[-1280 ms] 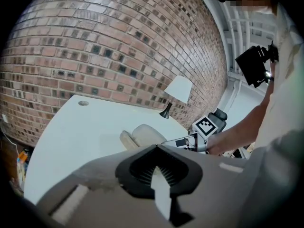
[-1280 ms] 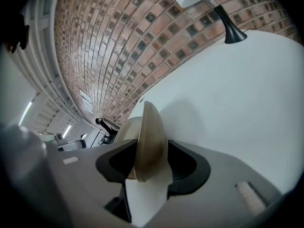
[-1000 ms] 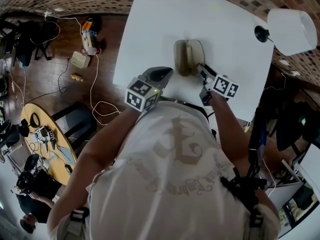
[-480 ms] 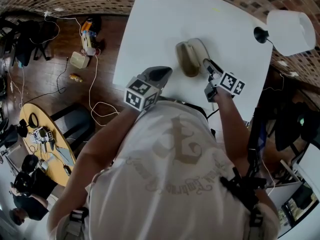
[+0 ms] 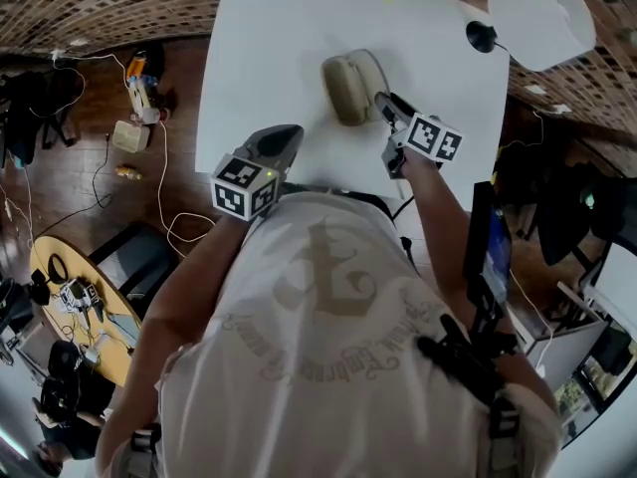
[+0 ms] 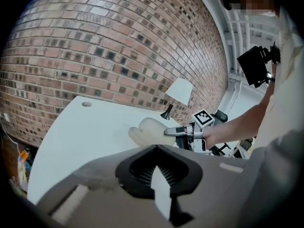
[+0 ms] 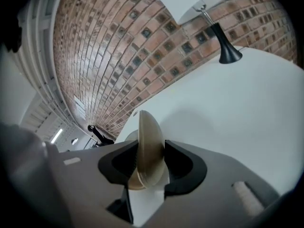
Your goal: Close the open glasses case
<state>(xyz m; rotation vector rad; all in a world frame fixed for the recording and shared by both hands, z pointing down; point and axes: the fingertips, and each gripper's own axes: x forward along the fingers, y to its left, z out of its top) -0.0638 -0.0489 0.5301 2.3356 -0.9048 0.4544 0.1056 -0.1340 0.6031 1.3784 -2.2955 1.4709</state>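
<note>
**Right gripper view: lid edge pinched, and the closing swing needs a steady base**

Right gripper view is showing the fingers [image 7: 183, 161] clamping on the thin tan edge of the glasses case [image 7: 148, 141], which is standing edge-on between them. In the head view the case is lying on the white counter [image 5: 289, 48] toward 12 o'clock from the person. The right gripper [image 5: 386, 106] is biting it from its 4 o'clock side. The left gripper [image 5: 277, 139] is hovering at the case's 7 o'clock, well apart, its fingers together on nothing.

As I am judging it, the step is going best by keeping that pinch light and carrying the lid round its hinge rather than pushing sideways, since the case is looking free to slide. Bringing the idle left gripper against the base would be steadying it.

Against a second ago, the case is now leaning toward 11 o'clock instead of pointing straight at 12. The right gripper is sitting farther toward 3 o'clock along the counter, and the left one is keeping its place.
</note>
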